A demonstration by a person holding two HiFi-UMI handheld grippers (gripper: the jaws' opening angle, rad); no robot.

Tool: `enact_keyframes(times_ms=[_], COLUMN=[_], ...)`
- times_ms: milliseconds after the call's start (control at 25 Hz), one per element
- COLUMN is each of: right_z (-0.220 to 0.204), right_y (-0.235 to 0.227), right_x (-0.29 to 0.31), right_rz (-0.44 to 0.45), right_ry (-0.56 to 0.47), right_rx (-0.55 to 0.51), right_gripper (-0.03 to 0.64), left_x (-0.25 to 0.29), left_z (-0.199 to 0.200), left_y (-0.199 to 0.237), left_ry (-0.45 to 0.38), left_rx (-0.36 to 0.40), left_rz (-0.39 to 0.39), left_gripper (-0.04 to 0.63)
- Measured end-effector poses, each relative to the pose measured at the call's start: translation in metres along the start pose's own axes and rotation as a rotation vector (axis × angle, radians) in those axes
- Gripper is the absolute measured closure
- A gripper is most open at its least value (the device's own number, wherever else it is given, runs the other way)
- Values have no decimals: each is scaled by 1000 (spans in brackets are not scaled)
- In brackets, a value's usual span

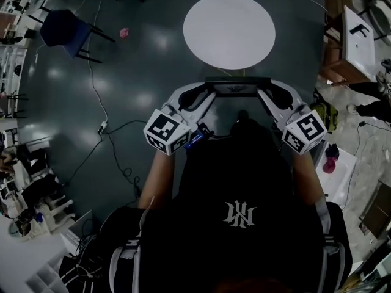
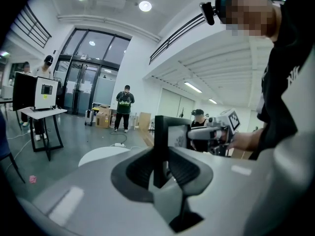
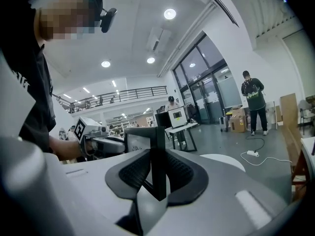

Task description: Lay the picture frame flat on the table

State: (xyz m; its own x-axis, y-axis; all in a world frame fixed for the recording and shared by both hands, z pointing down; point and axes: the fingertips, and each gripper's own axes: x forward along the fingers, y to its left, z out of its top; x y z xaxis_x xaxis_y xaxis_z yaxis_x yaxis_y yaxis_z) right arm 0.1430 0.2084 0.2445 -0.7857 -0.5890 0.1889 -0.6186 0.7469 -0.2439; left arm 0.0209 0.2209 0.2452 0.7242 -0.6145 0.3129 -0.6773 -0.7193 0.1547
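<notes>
Left gripper (image 2: 160, 168): clamps its pads on one black side rail of the picture frame (image 2: 162, 132). Right gripper (image 3: 157, 173): clamps the opposite rail in the same way. Makes a two-sided hold, with neither pair of jaws free.

From the head view, shows as a thin dark bar spanning from one gripper to the other. Reads as an upright frame seen along its top edge, not a flat one. Hangs in the air close in front of the person (image 1: 238, 224), just short of the near edge of the round white table (image 1: 229, 29). Appears in both gripper views with the tabletop beyond and below. Shows no contact with the table anywhere.

As for progress: seems past the pick-up, with a firm grip on both sides, but not yet at the placing. Left to do, judging from this:
- carry forward over the tabletop
- tip the face to horizontal
- lower onto the surface
- open both grippers and draw them clear
</notes>
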Motion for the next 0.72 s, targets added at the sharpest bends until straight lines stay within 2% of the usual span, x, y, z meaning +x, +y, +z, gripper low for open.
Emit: enact_keyframes(times_ms=[400,720], right_z=[29,37], right_y=[-79,-104], right_x=[2,22], right_rz=[60,140], right_ry=[-23,-26], right_rx=[-7,-39], right_gripper=[532,534], left_x=[71,89], left_z=[42,50], left_y=[15,32], left_ry=[-6,13], left_rx=[28,44], left_rz=[62,127], left_gripper=[511,511])
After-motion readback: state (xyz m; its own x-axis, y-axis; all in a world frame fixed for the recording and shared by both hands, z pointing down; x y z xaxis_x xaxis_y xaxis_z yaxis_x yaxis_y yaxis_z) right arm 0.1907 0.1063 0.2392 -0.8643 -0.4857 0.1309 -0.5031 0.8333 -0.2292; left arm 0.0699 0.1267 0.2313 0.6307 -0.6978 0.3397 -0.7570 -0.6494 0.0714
